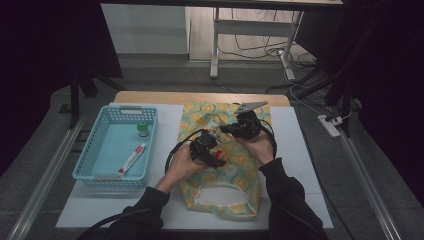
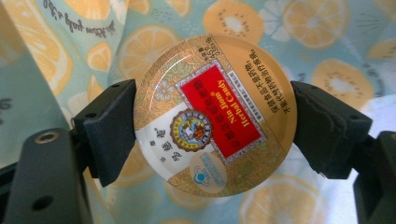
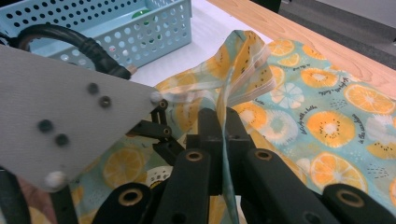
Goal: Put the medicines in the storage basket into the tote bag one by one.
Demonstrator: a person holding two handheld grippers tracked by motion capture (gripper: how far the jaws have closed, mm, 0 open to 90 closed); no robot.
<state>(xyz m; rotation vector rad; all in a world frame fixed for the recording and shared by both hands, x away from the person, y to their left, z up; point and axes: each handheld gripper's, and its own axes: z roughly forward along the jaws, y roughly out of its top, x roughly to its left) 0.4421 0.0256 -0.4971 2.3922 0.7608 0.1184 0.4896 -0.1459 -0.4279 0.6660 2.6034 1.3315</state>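
A round gold candy tin [image 2: 212, 112] with a red label is clamped by its edges in my left gripper [image 2: 215, 126], just above the fabric. The bag [image 1: 220, 175] is light blue cloth printed with orange slices and lies in the middle of the table. My right gripper [image 3: 223, 128] is shut on a fold of the bag's edge [image 3: 243, 70] and holds it lifted. In the high view my left gripper [image 1: 212, 152] and my right gripper [image 1: 235, 129] sit close together over the bag's middle. The grey plate [image 3: 60, 112] of the left gripper is seen up close in the right gripper view.
A light blue perforated basket [image 1: 92, 150] stands at the left on the white mat [image 1: 295, 150]. It holds a small green-capped bottle [image 1: 143, 129] and a red and white tube [image 1: 132, 158]. The table's wooden edge [image 1: 150, 96] runs along the back.
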